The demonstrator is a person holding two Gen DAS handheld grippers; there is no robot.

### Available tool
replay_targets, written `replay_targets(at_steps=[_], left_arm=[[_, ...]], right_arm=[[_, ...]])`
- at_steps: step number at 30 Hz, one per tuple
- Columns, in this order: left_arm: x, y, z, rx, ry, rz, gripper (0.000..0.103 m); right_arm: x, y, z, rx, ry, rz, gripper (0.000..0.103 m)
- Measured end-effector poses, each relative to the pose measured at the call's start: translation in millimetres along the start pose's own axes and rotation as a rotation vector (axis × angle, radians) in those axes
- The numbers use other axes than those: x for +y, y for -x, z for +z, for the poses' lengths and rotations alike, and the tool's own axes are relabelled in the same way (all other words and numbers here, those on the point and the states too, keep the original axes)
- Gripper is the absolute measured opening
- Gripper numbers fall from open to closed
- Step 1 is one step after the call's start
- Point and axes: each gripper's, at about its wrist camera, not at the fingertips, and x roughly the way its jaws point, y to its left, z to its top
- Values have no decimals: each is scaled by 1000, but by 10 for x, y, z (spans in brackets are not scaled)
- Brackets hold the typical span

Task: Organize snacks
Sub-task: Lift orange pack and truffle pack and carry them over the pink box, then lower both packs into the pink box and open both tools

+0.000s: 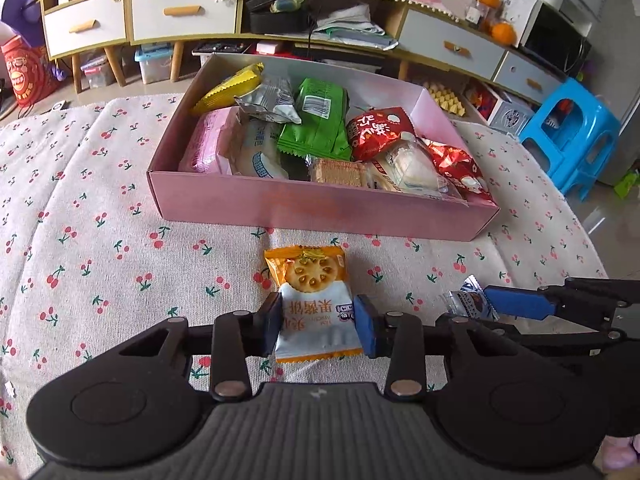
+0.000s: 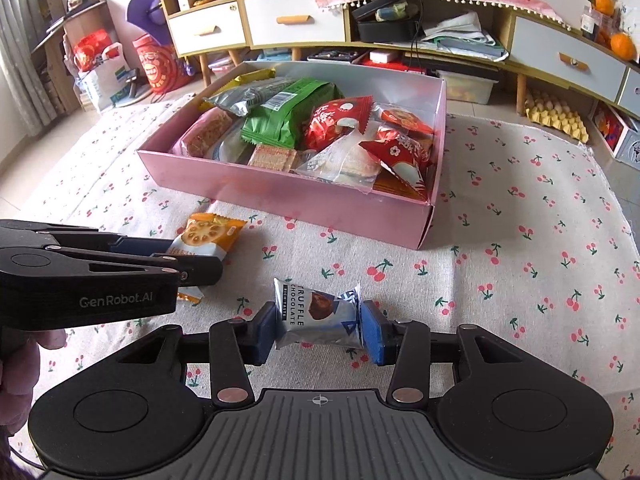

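Note:
An orange-and-white cracker packet [image 1: 310, 300] lies on the cherry-print cloth in front of a pink box [image 1: 320, 208]. My left gripper [image 1: 318, 326] is shut on the cracker packet's white lower half. My right gripper [image 2: 318, 330] is shut on a silver-blue truffle chocolate packet [image 2: 316, 316], just right of the left gripper. The pink box [image 2: 280, 200] holds several snack packets, green, red, yellow and silver. The chocolate packet [image 1: 468, 304] and right gripper fingers [image 1: 520, 304] also show in the left wrist view. The cracker packet [image 2: 208, 236] and left gripper [image 2: 176, 258] show in the right wrist view.
The cherry-print cloth [image 1: 100, 220] covers the surface around the box. Behind stand a low cabinet with white drawers [image 2: 296, 20], storage bins under it, and a blue plastic stool [image 1: 568, 136] at the right.

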Motion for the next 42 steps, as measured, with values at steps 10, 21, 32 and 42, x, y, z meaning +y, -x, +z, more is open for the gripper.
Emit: replay_targets(at_steps=[10, 21, 32, 42], left_arm=[[158, 229, 147, -50, 78, -71, 35], [267, 280, 462, -243, 111, -164, 35], [367, -24, 526, -286, 64, -137, 36], [380, -67, 529, -280, 47, -96, 49]], right_arm=[[-124, 147, 135, -49, -156, 70, 43], [-88, 249, 481, -166, -336, 118, 43], [-79, -35, 836, -202, -378, 106, 44], [-149, -221, 774, -202, -464, 131, 73]])
